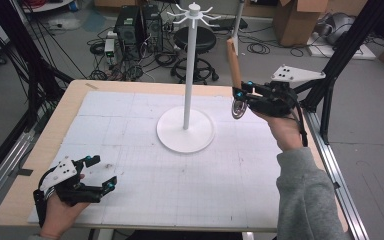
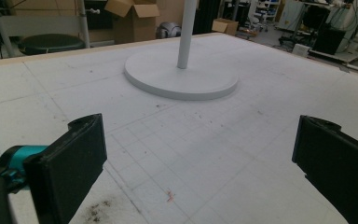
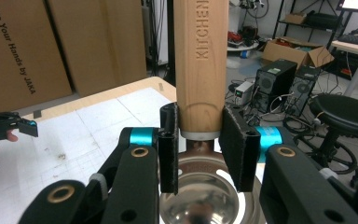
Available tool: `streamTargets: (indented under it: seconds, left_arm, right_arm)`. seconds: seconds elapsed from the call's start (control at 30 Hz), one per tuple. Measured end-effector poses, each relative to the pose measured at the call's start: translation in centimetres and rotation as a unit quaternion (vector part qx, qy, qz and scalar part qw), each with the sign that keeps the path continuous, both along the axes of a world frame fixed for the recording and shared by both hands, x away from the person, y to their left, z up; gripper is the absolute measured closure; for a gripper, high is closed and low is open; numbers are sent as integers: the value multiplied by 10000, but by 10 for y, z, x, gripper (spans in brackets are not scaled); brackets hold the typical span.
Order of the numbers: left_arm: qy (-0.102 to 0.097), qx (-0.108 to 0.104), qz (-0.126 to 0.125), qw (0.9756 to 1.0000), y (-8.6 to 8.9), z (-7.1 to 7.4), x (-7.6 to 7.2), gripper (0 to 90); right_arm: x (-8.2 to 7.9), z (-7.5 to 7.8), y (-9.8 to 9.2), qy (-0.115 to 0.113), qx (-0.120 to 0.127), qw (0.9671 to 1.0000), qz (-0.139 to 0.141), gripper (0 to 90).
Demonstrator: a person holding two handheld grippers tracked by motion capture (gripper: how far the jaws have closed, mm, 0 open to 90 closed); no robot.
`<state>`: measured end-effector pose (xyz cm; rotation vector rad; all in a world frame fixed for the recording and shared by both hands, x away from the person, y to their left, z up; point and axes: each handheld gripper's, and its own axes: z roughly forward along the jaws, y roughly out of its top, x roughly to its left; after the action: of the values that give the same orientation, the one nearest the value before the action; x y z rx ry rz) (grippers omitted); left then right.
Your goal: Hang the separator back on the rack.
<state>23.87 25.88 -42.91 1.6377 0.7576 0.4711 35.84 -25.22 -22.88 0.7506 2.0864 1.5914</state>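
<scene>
Wooden-handled kitchen utensil with a round steel bowl [image 1: 235,75] is lifted off the table [image 1: 40,165], handle upward and bowl hanging below, right of the white hanging stand with a round base and hooked top [image 1: 190,75]. Right tool [image 1: 241,93] has its jaws closed on the handle's lower end, just above the metal collar; the right gripper view shows both pads pressing the wood [image 3: 200,70]. Left tool [image 1: 101,173] rests low at the table's near-left corner, jaws wide apart and empty. Judgement: pick-up is done; carrying the utensil to the stand's hooks and hanging it remains, apparently. No hanging hole or loop on the handle can be made out.
</scene>
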Motion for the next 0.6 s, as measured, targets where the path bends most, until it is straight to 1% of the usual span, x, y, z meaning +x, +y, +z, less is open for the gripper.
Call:
streamTargets:
  seconds: [0.2, 0.6]
  left_arm:
    - [0, -3, 18, 10000, 2, 0, 1, 34]
    - [2, -2, 19, 10000, 2, 0, 0, 34]
  right_arm:
    - [2, 4, 4, -3, 43, 10000, 25, 698]
    - [5, 12, 12, -46, 24, 9999, -113, 698]
